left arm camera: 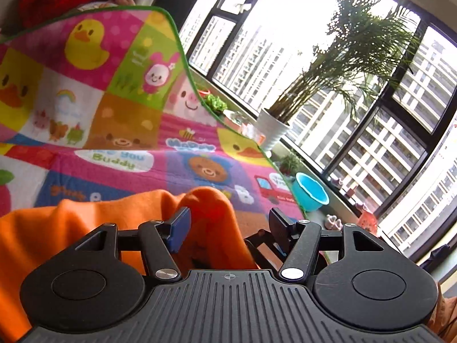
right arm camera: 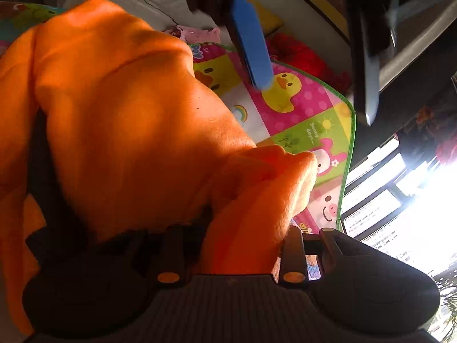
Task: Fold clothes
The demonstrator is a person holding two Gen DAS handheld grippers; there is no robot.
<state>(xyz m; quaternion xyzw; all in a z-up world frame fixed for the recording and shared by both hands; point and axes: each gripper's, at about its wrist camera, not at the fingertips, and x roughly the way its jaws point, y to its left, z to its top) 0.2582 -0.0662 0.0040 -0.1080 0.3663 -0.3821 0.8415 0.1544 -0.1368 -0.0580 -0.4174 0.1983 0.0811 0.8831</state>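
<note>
1. Two handheld grippers work over an orange garment [left arm camera: 71, 228] lying bunched on a bright cartoon-print play mat [left arm camera: 114, 108] edged in green.

2. In the left wrist view, the left gripper [left arm camera: 228, 223] has its jaws spread wide apart. A fold of the orange fabric rises between them, touching the blue-padded finger at 9 o'clock; the dark finger at 3 o'clock stands clear of the cloth.

3. In the same view the mat fills the frame from 9 to 12 o'clock. Tall windows [left arm camera: 357, 131], a potted palm [left arm camera: 337, 65] in a white pot, and a blue basin [left arm camera: 310, 195] lie from 1 to 4 o'clock.

4. In the right wrist view the garment [right arm camera: 122, 120] fills the frame from 7 to 12 o'clock, with a bunched edge reaching the centre, over the mat [right arm camera: 300, 114].

5. The right gripper [right arm camera: 237, 228] is draped in orange fabric that hides its fingertips; it seems to be gripping the cloth, but I cannot tell for certain.

6. The left gripper's blue-padded finger [right arm camera: 251, 43] and dark finger hang blurred at 12 to 1 o'clock, above the mat.
</note>
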